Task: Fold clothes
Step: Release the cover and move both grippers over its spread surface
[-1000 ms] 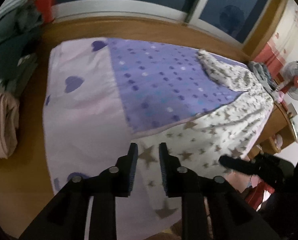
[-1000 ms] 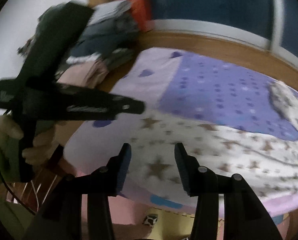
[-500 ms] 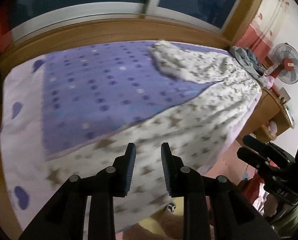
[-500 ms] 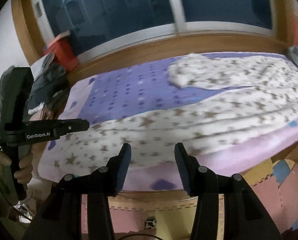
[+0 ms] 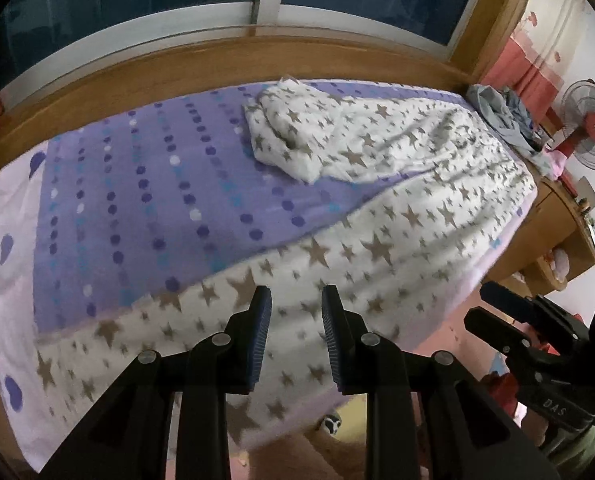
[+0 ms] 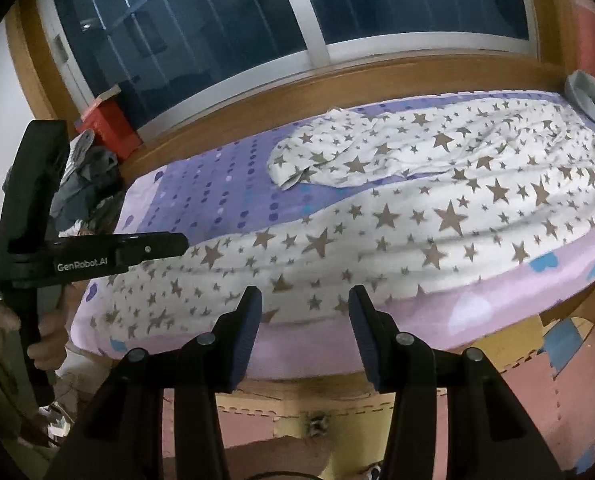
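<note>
A white cloth with brown stars [image 5: 397, 216] lies spread over a bed with a purple dotted sheet [image 5: 157, 184]. Its far part is bunched into a loose roll, and its near edge hangs over the bed's front side. My left gripper [image 5: 296, 300] hovers above that near edge, open, with nothing between its fingers. In the right wrist view the star cloth [image 6: 437, 208] covers the right half of the purple sheet [image 6: 217, 192]. My right gripper [image 6: 305, 300] is open and empty in front of the bed's edge. The left gripper [image 6: 149, 246] shows there at the left, held by a hand.
A heap of grey clothes [image 5: 501, 116] sits at the bed's right end, beside a standing fan [image 5: 589, 136] and a wooden desk [image 5: 565, 216]. At the left end are more piled clothes [image 6: 85, 184] and a red box [image 6: 109, 124]. A wooden ledge and dark window run behind.
Both grippers have swept to the right along the bed's front edge, from its left end toward the middle. The star cloth lies as before. Neither gripper's jaws have changed.
</note>
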`<state>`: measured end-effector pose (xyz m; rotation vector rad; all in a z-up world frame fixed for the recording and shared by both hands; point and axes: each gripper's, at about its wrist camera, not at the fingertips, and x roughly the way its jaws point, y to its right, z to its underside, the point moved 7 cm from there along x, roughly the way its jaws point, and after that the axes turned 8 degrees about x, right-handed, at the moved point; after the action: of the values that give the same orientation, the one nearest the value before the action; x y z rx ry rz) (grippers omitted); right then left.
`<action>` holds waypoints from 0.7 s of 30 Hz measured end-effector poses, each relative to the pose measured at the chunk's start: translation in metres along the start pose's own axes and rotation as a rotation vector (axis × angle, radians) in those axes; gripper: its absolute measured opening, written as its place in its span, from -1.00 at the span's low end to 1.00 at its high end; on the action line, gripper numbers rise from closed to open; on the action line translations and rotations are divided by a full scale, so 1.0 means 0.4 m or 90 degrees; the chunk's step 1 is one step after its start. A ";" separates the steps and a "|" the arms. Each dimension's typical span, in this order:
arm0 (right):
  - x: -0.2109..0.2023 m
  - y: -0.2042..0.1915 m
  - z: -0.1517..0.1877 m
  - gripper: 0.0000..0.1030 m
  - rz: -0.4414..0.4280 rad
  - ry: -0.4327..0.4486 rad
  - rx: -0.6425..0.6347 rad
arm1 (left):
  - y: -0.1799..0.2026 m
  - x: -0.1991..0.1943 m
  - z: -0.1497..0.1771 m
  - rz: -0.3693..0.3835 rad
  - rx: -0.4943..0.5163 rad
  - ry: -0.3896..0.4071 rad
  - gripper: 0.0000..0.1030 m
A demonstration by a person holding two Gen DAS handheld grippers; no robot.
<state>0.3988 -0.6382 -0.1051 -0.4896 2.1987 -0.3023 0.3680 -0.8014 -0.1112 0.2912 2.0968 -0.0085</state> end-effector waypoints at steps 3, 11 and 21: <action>0.035 0.014 -0.040 -0.12 0.030 0.004 0.012 | -0.018 0.023 -0.062 0.016 0.018 0.019 -0.50; 0.129 0.040 -0.141 -0.12 0.093 0.001 0.082 | -0.021 0.120 -0.203 0.047 0.101 0.017 -0.49; 0.180 0.060 -0.167 -0.12 0.127 -0.030 0.096 | 0.021 0.147 -0.204 0.132 0.109 0.008 -0.49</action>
<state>0.2995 -0.6458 -0.1228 -0.1910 2.1391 -0.3412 0.2718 -0.7711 -0.1177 0.6119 2.0718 -0.0623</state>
